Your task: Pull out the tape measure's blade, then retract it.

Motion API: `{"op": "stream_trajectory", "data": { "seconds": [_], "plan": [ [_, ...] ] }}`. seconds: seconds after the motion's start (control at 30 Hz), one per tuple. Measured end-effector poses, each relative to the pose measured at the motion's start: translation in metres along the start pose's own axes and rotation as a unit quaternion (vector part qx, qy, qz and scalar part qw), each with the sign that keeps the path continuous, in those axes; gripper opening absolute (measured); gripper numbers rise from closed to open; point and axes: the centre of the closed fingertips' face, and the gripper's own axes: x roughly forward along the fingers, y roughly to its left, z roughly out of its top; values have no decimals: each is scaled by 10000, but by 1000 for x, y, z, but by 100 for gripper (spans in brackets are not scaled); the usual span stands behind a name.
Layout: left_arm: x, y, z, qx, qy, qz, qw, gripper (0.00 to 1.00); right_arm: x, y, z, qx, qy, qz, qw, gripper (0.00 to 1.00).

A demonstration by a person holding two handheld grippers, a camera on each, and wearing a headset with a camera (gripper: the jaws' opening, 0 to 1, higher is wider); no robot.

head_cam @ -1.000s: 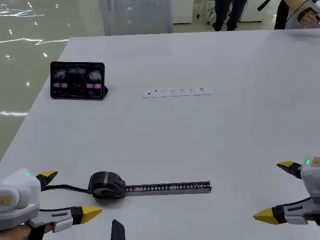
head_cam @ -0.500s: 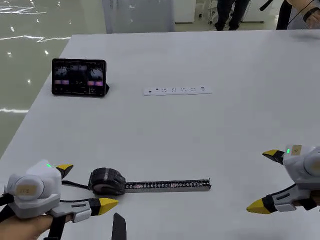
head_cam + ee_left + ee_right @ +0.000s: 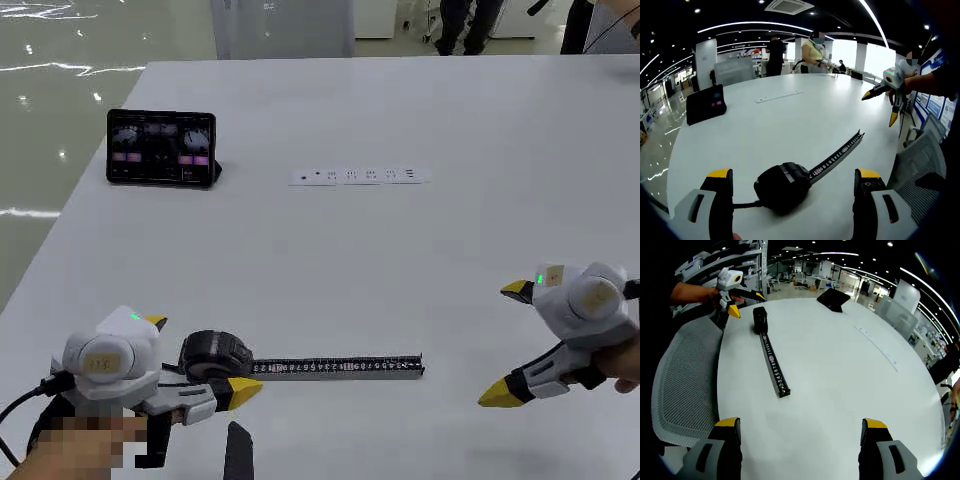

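Bare table point(image 3: 400, 270) lies between the right tool point(image 3: 503, 344) and the blade's tip point(image 3: 418, 366).

We see a black tape measure point(image 3: 214, 356) near the desk's point(image 3: 400, 260) near edge, toward its left corner. Its dark numbered blade point(image 3: 340, 367) lies out flat, running right along that edge.

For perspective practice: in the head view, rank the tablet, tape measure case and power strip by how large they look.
Largest: tablet.
Then tape measure case and power strip, too close to rank: the strip is longer but thin, the case nearer the camera.
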Motion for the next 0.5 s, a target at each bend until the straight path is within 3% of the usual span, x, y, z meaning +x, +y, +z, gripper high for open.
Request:
{"op": "stream_trajectory", "data": {
  "seconds": [0.07, 0.17, 0.27, 0.5],
  "plan": [
    [2, 1, 1, -56, -12, 51, 10000, 99, 3, 0, 3, 17, 6, 61, 10000, 99],
    [5, 6, 5, -520, -324, 317, 9976, 99, 9, 0, 12, -38, -1, 195, 9998, 99],
    [8, 11, -3, -753, -257, 592, 9951, 99, 15, 0, 15, -172, 61, 252, 9995, 99],
    [13, 13, -10, -700, -371, 1046, 9913, 99, 27, -4, 27, -339, 34, 322, 9989, 99]
  ]
}}
